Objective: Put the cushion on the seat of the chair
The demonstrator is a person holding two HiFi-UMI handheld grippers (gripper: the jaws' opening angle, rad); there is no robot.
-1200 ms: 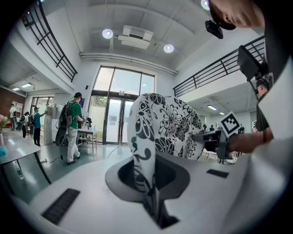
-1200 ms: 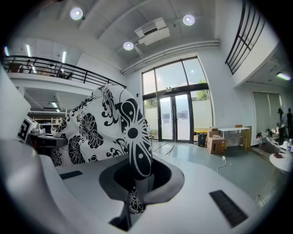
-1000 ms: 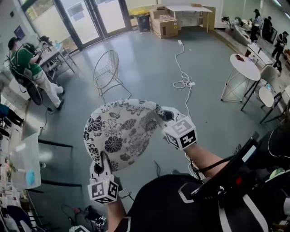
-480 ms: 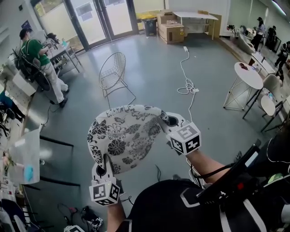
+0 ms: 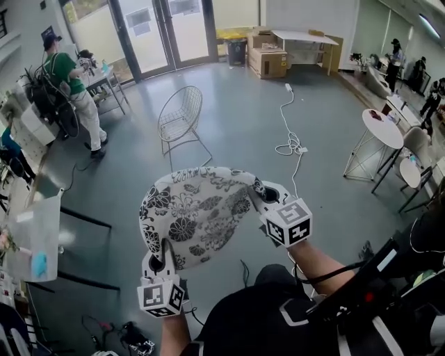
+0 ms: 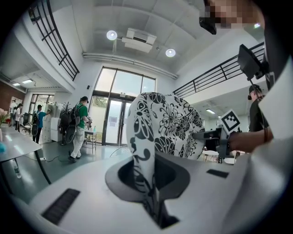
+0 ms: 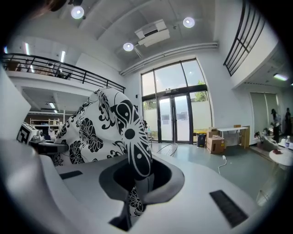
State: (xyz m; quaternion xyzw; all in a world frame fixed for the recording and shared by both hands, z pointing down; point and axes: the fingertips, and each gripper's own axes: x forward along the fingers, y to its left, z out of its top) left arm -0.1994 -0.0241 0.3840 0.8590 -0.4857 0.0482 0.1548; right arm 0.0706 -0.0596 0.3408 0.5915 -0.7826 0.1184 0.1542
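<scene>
You are holding the cushion (image 5: 198, 215) up in the air, on your side of the wire chair (image 5: 181, 119) and well apart from it. Your left tongs (image 5: 165, 256) are clenching the edge farthest from the chair, your right tongs (image 5: 259, 192) the edge nearer it. The folded fabric is hiding the tips of both. The cushion's underside is lying out of sight. The sheets (image 5: 139, 17) on the glass doors (image 5: 156, 31) beyond the chair are too small to read.

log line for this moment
cushion: held up | left hand-held gripper: shut on cushion | right hand-held gripper: shut on cushion | chair: ahead, empty
</scene>
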